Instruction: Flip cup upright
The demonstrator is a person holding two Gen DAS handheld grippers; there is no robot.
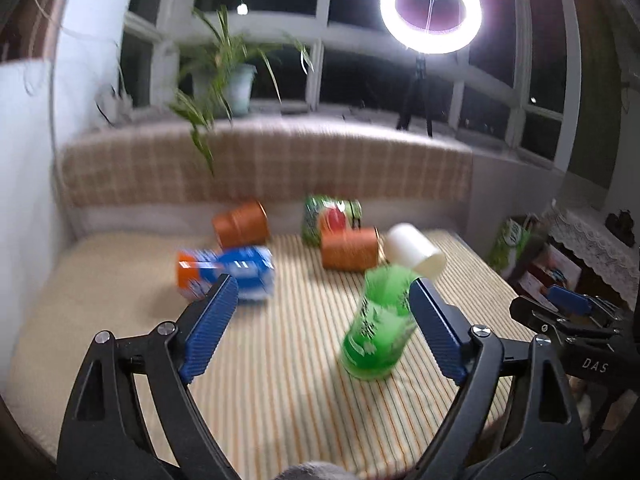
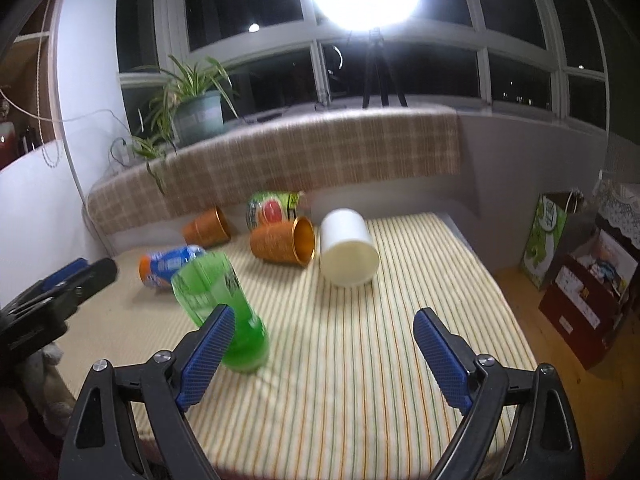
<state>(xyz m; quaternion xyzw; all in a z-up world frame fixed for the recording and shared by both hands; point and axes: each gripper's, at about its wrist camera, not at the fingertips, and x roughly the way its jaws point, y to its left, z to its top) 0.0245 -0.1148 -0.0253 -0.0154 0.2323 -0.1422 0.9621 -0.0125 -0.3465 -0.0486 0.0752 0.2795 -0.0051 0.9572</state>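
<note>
A translucent green cup [image 1: 378, 326] [image 2: 222, 312] stands tilted on the striped cloth, blurred by motion, nothing gripping it. My left gripper [image 1: 322, 322] is open; the green cup sits just inside its right finger. My right gripper [image 2: 324, 354] is open and empty; the green cup is behind its left finger. A white cup [image 1: 416, 250] [image 2: 348, 246] lies on its side. Two orange cups [image 1: 350, 248] [image 1: 240, 224] [image 2: 284, 242] [image 2: 206, 232] also lie on their sides.
A blue and orange can [image 1: 226, 272] [image 2: 168, 266] and a green can [image 1: 330, 216] [image 2: 274, 208] lie on the table [image 2: 360, 380]. A plaid-covered ledge [image 1: 260, 164] runs behind. A plant [image 2: 196, 108], ring light tripod [image 1: 418, 92], green bag [image 2: 546, 240] and box [image 2: 588, 300] stand around. The other gripper shows in each view [image 1: 568, 316] [image 2: 52, 300].
</note>
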